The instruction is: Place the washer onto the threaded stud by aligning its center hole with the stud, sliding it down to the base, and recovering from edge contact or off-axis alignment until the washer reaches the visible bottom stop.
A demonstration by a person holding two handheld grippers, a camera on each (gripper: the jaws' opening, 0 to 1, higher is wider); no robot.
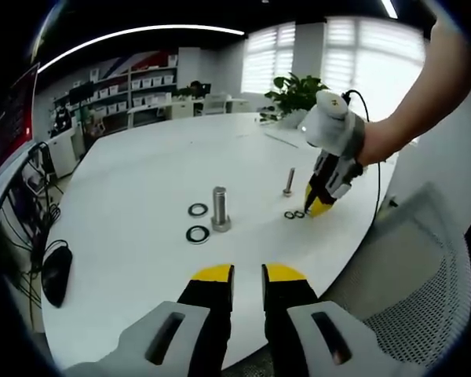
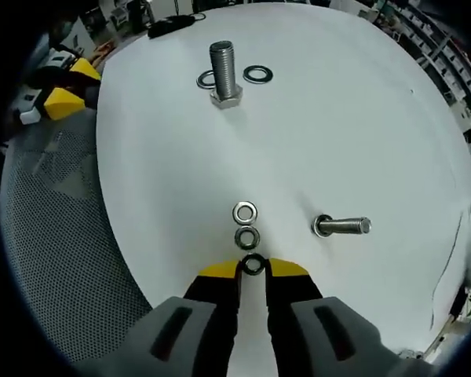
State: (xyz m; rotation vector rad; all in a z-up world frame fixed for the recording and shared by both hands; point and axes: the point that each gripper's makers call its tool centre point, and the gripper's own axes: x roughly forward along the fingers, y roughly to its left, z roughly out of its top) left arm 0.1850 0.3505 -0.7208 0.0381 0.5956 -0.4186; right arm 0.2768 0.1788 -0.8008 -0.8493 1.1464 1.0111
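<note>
Right gripper view gives us the white table (image 2: pixel 361 118) first, then the large bolt (image 2: pixel 224 72) standing head-down, threads up, its long axis upright, with two big washers (image 2: pixel 257 75) flat beside its head. No washer is on any stud yet, so the whole placement remains. Nearer us than that bolt, a small stud (image 2: pixel 341 226) stands upright. The right gripper (image 2: pixel 253 267) pinches the nearest of three small washers (image 2: pixel 253 264). Our left gripper (image 1: pixel 247 273) hovers, fingers slightly apart, empty.
</note>
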